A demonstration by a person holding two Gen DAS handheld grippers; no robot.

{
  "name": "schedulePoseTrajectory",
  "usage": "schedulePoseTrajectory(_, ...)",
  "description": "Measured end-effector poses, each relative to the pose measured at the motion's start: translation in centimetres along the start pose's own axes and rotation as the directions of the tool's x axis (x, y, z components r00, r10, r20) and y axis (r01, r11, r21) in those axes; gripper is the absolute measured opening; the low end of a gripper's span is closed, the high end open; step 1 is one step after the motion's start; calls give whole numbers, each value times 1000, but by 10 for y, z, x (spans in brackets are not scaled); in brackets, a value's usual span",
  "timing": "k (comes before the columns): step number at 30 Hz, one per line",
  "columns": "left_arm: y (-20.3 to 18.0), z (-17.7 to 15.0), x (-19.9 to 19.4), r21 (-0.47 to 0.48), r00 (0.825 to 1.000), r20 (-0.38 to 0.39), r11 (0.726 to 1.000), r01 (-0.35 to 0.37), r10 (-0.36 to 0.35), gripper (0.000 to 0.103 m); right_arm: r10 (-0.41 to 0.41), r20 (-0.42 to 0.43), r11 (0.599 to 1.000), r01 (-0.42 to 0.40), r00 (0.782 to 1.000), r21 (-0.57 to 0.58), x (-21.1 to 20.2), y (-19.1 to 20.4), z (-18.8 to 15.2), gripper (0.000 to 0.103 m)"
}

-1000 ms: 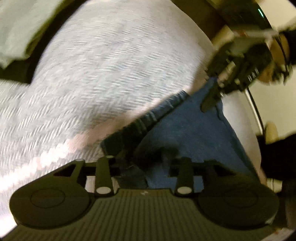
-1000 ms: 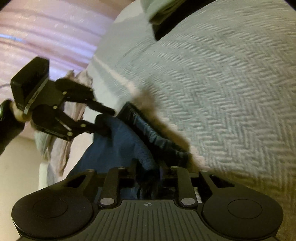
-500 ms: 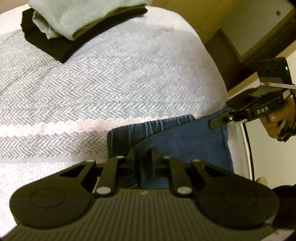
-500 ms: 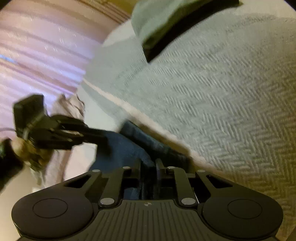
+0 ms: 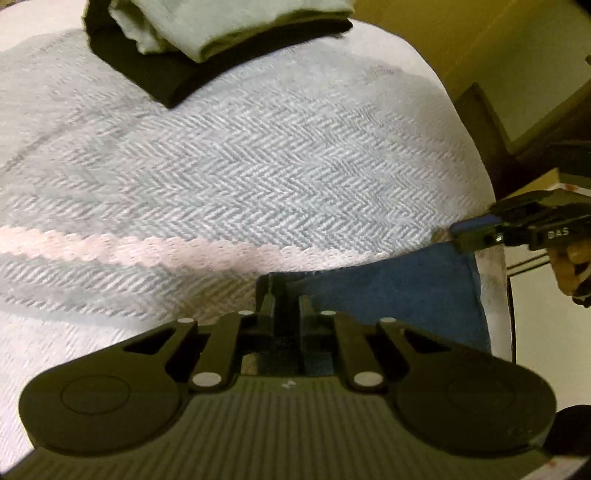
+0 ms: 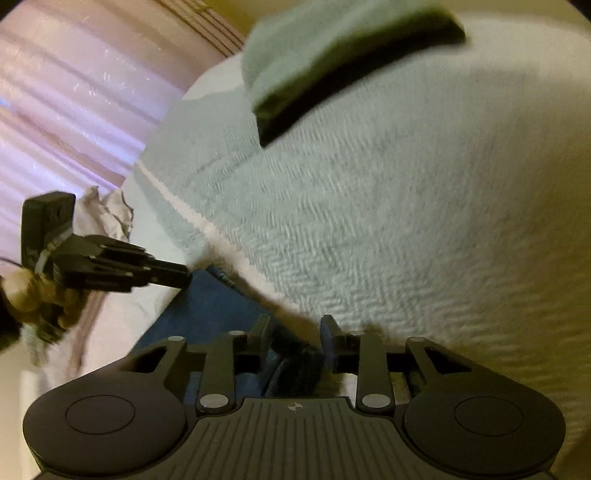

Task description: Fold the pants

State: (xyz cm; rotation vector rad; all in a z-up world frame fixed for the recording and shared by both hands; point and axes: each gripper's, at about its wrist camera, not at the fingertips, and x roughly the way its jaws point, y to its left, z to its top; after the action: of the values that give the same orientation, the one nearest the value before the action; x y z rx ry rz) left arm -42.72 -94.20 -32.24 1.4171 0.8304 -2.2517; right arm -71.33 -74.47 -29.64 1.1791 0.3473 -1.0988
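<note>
Left wrist view, one blue pants (image 5: 399,284) pinched in left tongs (image 5: 286,295), right tongs (image 6: 295,326) just parted astride its waistband, two folded garments (image 5: 221,33) stacked

The black two-finger left gripper (image 5: 284,295) is pinching a corner of the dark blue folded pants (image 5: 399,291) lying on the white herringbone bedspread (image 5: 258,177). The black right gripper (image 5: 476,232) is probably touching their far edge. Folded grey and black clothes (image 5: 221,44) are lying behind.
</note>
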Motion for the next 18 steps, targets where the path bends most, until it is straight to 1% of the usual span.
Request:
schedulePoseTrajectory(2, 4, -7, -19, -12, 999, 15, 999, -42, 43, 10, 1, 12, 997, 0, 1000, -76, -12, 21, -3, 30)
schedulePoseTrajectory(4, 9, -19, -45, -53, 997, 42, 997, -65, 67, 10, 29, -8, 988, -30, 1000, -151, -15, 43, -8, 32)
schedulePoseTrajectory(6, 10, -36, -73, -103, 993, 64, 991, -88, 94, 11, 80, -64, 974, -91, 995, -206, -7, 64, -15, 34)
schedulePoseTrajectory(8, 8, -60, -96, -154, 991, 81, 984, -92, 105, 11, 114, -126, 955, -144, 985, -259, 11, 80, -23, 34)
schedulePoseTrajectory(10, 1, -92, -116, -197, 990, 79, 975, -100, 117, 11, 119, -179, 939, -169, 977, -299, 31, 90, -28, 34)
schedulePoseTrajectory(13, -18, -139, -131, -240, 992, 53, 966, -100, 116, 11, 157, -238, 916, -231, 959, -327, 60, 104, -29, 34)
schedulePoseTrajectory(15, -35, -170, -134, -254, 994, 33, 963, -91, 102, 11, 201, -281, 884, -297, 939, -361, 73, 121, -29, 34)
schedulePoseTrajectory(16, -43, -182, -134, -253, 994, 26, 962, -99, 109, 11, 222, -312, 861, -336, 924, -382, 81, 129, -30, 34)
schedulePoseTrajectory(18, -53, -204, -133, -253, 992, 27, 961, -114, 125, 16, 223, -361, 829, -371, 905, -418, 95, 142, -33, 34)
